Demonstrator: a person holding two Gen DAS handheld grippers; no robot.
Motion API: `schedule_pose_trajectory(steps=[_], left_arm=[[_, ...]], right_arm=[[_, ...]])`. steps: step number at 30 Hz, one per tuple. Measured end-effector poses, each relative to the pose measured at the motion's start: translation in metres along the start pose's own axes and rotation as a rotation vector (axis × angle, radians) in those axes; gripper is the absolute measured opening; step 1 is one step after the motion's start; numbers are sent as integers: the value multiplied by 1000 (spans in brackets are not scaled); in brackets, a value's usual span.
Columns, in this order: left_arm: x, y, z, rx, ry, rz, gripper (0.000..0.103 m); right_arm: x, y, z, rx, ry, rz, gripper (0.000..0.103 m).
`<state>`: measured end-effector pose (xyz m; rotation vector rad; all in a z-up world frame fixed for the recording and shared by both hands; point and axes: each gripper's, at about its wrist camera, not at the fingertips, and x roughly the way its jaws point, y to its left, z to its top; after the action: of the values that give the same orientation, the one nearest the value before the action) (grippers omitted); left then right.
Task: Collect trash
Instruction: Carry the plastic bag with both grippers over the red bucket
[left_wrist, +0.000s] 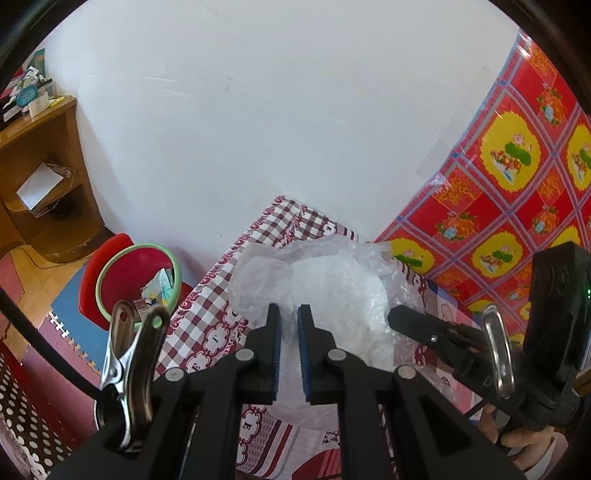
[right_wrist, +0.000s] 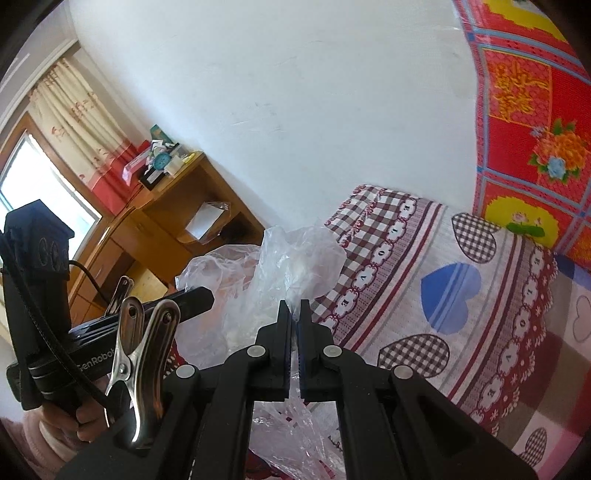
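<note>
Plastic bag (left_wrist: 332, 288), clear and crinkly, is bunching up between my two tools above the bed (right_wrist: 461, 295). It has no clean long axis; it is puffing into a loose, wrinkled mound, with its gathered edges rising toward the white wall (left_wrist: 258, 129). My left tool (left_wrist: 289, 314) is pinching a thin fold of the film between its blue pads, jaws pressed nearly together. My right tool (right_wrist: 294, 308) is doing the same, pressed tight on another twist of the film, with more of the bag trailing down under it. In the left view, the right tool (left_wrist: 402, 317) is reaching in from the side into the bag's wrinkles. The bedspread is soft cloth, printed with maroon checks, hearts and letters. Down on the floor a round, green-rimmed red bin (left_wrist: 138, 280) is sitting beside the bed, scraps inside it. A wooden shelf (left_wrist: 44, 177) is standing against the wall beyond it.
</note>
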<state>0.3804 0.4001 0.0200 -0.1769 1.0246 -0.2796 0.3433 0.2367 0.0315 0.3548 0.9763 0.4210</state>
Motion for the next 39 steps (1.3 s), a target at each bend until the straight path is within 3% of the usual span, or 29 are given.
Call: schedule_pose_trajectory(steps=[13, 39], left_arm=[[-8, 23, 9, -48, -36, 30, 9], [-18, 136, 43, -112, -49, 91, 9]], right_arm=[[22, 19, 21, -58, 23, 30, 4], [112, 109, 57, -126, 76, 83, 4]])
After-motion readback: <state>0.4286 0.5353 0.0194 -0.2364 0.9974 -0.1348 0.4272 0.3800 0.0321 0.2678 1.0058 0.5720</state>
